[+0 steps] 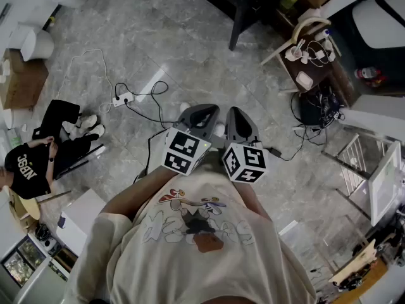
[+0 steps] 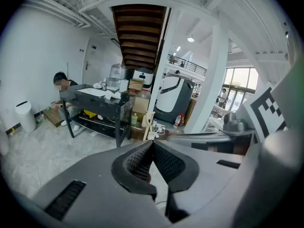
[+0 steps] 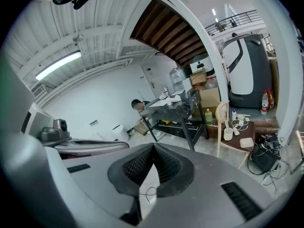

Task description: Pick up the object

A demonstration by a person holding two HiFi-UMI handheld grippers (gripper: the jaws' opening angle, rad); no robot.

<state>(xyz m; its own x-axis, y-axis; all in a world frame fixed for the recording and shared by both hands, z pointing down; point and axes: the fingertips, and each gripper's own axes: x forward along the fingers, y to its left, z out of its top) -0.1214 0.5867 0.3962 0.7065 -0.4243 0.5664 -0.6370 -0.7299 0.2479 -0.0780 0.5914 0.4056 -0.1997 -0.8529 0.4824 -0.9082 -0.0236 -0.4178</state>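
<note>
Over the grey marble floor [image 1: 190, 37] strewn with cables [image 1: 142, 100], the left gripper [image 1: 204, 111] and right gripper [image 1: 235, 114] are both clenched empty, and no target object is identifiable, so an approach without opening likely knocks it away.

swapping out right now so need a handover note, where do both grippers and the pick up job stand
Left gripper: jaws together, nothing between them.
Right gripper: jaws together, nothing between them.
Both are held side by side close in front of the person's chest, above the grey floor.
Job's things: which object is to be picked up cannot be told, and nothing lies near the jaws. A power strip lies on the floor ahead; a black table stands further off.
Done: nothing picked up.
Left: find the object, open a gripper, reach, grip, lift.
</note>
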